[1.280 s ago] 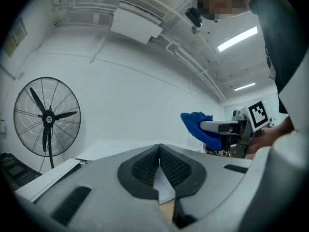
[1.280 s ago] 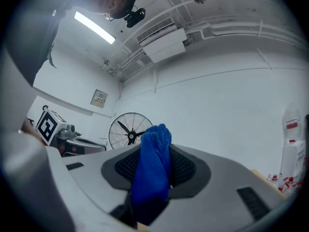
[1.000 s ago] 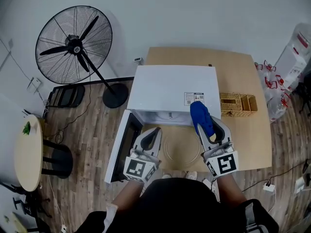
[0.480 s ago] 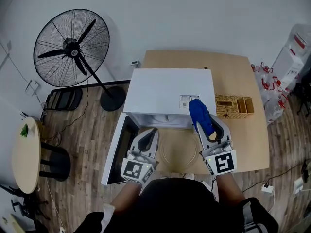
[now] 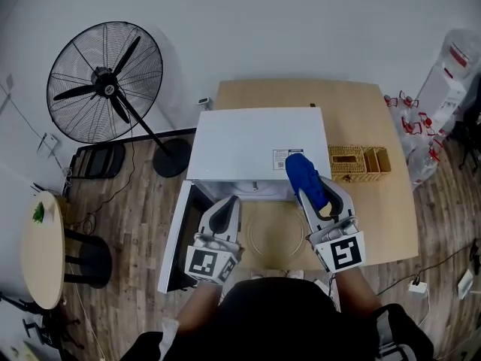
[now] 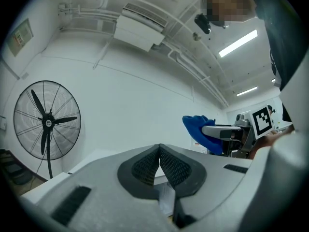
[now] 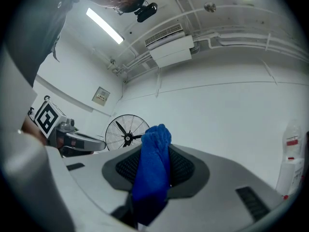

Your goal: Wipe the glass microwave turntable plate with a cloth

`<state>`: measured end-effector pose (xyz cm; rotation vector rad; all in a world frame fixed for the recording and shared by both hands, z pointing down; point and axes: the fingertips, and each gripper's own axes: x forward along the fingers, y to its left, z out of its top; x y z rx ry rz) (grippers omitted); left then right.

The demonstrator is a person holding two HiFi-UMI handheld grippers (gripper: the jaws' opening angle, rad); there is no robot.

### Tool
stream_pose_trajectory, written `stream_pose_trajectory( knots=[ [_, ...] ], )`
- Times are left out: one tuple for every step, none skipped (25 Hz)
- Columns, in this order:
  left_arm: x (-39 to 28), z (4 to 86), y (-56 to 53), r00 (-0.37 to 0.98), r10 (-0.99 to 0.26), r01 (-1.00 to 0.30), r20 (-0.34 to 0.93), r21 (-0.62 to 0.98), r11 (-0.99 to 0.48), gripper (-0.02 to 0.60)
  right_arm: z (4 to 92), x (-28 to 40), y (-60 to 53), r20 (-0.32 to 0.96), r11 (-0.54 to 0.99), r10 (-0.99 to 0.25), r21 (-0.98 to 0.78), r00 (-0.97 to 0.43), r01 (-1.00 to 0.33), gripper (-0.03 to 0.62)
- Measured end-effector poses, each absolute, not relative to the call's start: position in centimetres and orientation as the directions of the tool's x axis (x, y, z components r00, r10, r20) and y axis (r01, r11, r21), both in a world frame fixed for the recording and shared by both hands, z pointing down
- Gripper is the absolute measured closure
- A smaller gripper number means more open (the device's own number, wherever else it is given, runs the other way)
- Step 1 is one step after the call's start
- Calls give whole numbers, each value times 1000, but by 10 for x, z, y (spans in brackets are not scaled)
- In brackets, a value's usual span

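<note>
The glass turntable plate (image 5: 276, 235) lies flat on the wooden table (image 5: 379, 220), just in front of the open white microwave (image 5: 259, 150). My right gripper (image 5: 308, 189) is shut on a blue cloth (image 5: 304, 174), held above the plate's right rim near the microwave's front edge. In the right gripper view the cloth (image 7: 153, 163) hangs bunched between the jaws of that gripper (image 7: 155, 167). My left gripper (image 5: 228, 210) hovers over the plate's left side, shut with nothing in it. The left gripper view shows the left gripper (image 6: 159, 152) with its pads pressed together, the cloth (image 6: 199, 129) off to the right.
The microwave door (image 5: 179, 235) stands swung out to the left. A wicker basket (image 5: 359, 162) sits on the table right of the microwave. A large floor fan (image 5: 105, 81) stands at the back left and a small round table (image 5: 41, 250) at the far left.
Both grippers have stayed over the plate, each shifting only slightly. The right one still holds the cloth, now a little nearer the microwave's front.
</note>
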<state>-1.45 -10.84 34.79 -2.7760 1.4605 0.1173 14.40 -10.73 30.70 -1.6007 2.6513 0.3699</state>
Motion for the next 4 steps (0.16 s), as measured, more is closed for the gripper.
stream_pose_trajectory(
  knots=[
    [-14, 346, -109, 565, -822, -822, -72, 30, -568, 580, 306, 144, -107, -139, 445, -870, 192, -473, -875, 464],
    [-13, 344, -110, 567, -820, -821, -76, 27, -570, 580, 306, 145, -107, -137, 445, -870, 194, -473, -874, 464],
    [-12, 342, -110, 569, -819, -820, -79, 24, -572, 580, 305, 145, -107, -135, 444, -871, 196, -473, -874, 464],
    [-12, 341, -110, 570, -818, -819, -82, 22, -573, 580, 305, 146, -107, -134, 443, -871, 197, -472, -874, 464]
  ],
)
